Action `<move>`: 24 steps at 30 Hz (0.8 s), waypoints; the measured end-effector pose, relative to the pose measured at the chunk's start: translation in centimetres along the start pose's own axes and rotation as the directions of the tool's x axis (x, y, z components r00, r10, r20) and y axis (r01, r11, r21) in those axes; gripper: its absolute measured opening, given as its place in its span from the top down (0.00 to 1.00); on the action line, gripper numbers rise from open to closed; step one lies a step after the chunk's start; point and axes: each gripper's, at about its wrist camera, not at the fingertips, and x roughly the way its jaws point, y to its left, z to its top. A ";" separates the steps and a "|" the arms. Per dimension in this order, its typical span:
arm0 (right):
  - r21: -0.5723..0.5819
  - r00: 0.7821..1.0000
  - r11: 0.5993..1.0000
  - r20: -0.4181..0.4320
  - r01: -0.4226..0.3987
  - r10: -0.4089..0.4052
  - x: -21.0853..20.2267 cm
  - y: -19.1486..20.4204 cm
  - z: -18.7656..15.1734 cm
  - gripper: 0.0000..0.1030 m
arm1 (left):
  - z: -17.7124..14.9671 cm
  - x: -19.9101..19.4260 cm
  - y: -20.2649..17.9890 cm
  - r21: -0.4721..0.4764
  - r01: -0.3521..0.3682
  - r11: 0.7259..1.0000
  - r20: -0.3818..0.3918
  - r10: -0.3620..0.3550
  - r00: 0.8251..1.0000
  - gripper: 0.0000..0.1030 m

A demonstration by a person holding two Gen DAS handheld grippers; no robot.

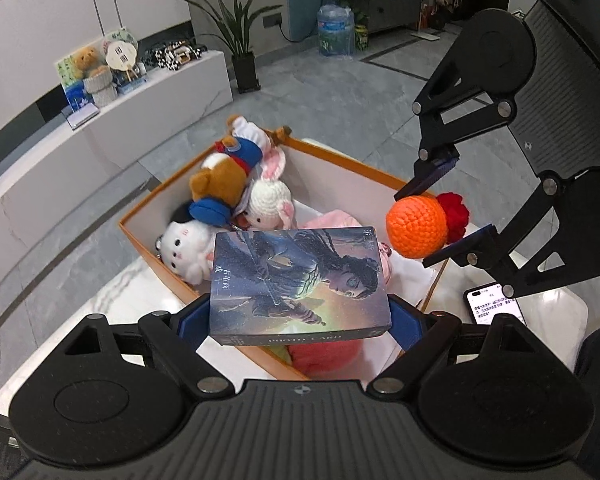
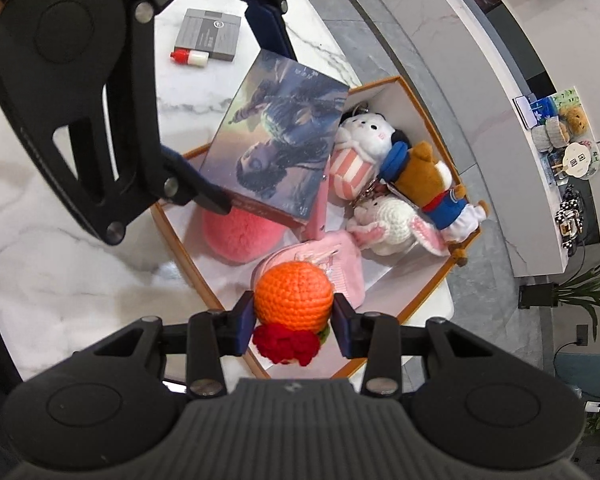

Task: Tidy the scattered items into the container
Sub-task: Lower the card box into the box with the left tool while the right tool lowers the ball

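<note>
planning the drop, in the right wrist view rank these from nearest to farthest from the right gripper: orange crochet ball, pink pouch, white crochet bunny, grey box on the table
1. orange crochet ball: clamped in the right gripper.
2. pink pouch: in the orange box, just beyond the ball.
3. white crochet bunny: deeper in the box, to the right.
4. grey box: on the marble table, far upper left.
</note>
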 end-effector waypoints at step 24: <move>0.077 0.997 0.994 0.019 -0.080 0.079 6.9 -1.6 -2.9 0.58 | 1.2 6.3 -0.1 0.007 -0.011 1.000 -0.077 0.011 0.997 0.00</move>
